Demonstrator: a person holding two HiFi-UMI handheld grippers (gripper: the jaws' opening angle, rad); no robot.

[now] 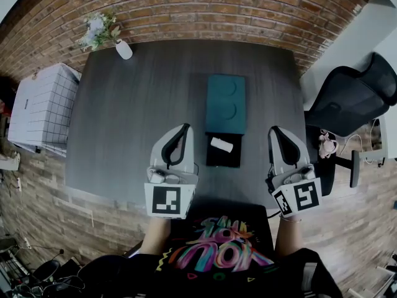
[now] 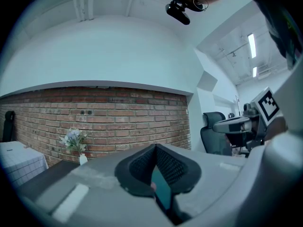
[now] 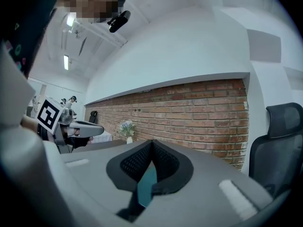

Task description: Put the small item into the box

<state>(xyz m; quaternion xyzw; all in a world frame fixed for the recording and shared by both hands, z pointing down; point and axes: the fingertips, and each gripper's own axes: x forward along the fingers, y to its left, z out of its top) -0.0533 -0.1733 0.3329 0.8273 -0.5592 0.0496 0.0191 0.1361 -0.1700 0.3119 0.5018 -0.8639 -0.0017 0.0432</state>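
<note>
Cannot tell how deep small item [image 1: 221, 144] sits in black box [image 1: 223, 159], mid-frame; holds left gripper [image 1: 184, 128] and right gripper [image 1: 273, 130] either side, jaws together, empty.

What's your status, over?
Left gripper shut, empty. Right gripper shut, empty. Small white item lies in black box. Nothing in the way.
</note>
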